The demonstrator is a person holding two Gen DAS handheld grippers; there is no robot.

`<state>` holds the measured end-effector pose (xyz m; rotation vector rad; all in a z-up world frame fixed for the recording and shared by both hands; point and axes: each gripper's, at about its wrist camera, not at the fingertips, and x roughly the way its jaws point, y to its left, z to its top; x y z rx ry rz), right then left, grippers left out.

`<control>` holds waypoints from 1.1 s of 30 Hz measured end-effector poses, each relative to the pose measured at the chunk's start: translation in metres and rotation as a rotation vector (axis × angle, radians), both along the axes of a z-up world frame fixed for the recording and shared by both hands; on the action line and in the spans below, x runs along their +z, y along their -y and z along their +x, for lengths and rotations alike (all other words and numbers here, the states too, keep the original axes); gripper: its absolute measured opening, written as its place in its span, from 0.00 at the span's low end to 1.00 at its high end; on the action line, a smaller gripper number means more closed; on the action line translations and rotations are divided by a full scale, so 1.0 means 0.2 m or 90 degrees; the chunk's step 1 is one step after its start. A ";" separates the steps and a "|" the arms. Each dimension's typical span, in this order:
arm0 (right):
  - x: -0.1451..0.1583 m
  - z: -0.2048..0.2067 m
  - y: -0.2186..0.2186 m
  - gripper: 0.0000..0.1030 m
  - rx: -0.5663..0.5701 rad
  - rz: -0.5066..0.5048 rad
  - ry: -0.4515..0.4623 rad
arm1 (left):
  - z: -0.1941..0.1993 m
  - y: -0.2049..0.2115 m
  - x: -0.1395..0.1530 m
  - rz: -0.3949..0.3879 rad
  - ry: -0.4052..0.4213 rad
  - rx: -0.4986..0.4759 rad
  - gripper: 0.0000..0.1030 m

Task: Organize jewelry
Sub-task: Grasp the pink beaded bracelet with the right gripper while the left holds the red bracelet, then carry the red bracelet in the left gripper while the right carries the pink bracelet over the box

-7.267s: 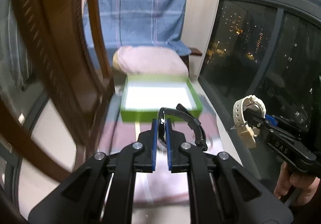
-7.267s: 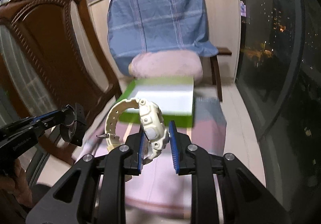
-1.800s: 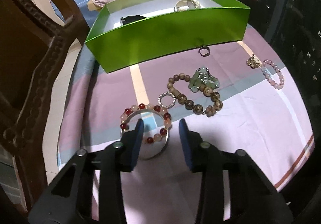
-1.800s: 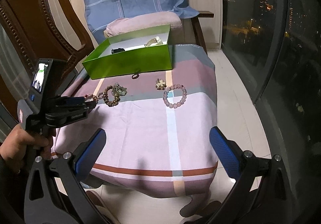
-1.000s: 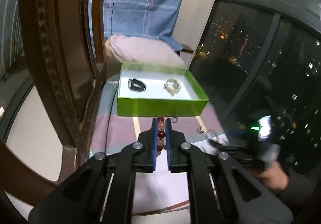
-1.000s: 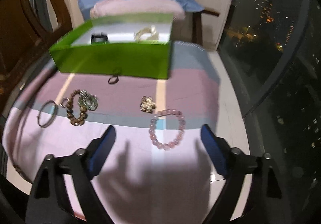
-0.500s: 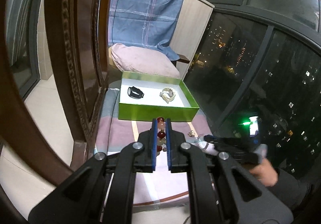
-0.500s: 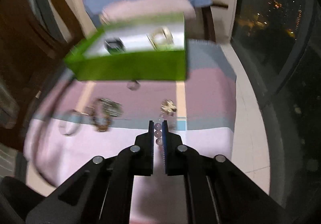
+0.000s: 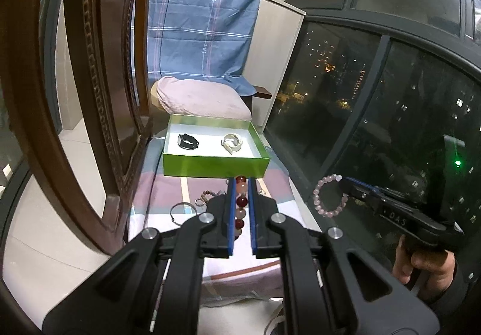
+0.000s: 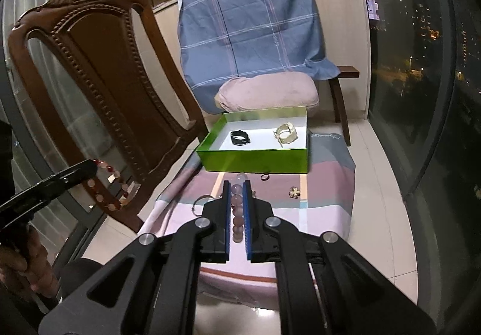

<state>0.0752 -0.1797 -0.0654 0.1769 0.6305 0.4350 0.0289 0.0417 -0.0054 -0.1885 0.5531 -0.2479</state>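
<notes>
With the left gripper (image 9: 240, 214) clamped on a red-and-peach beaded bracelet (image 9: 241, 205) and the right gripper (image 10: 237, 214) on a pale pink beaded bracelet (image 10: 237, 214), both aloft near the cloth-covered table's near end, the carrying step looks underway, and next the 2 likely need lowering into the far shallow green box (image 9: 215, 168).

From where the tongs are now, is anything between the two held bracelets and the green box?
Nothing visible blocks either. The red bracelet and pink bracelet hang above the table, the green box is open-topped ahead, and the two watches inside leave bare floor.
</notes>
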 end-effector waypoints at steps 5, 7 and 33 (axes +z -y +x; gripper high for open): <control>0.03 -0.09 -0.02 0.07 0.005 -0.002 0.012 | -0.07 0.04 0.02 0.015 -0.002 0.004 0.08; 0.03 -0.11 -0.02 0.08 0.007 0.000 0.016 | -0.09 0.04 0.03 0.018 -0.004 0.005 0.08; 0.05 -0.21 -0.02 0.08 0.012 0.001 0.022 | -0.13 0.10 0.02 0.034 -0.015 -0.001 0.08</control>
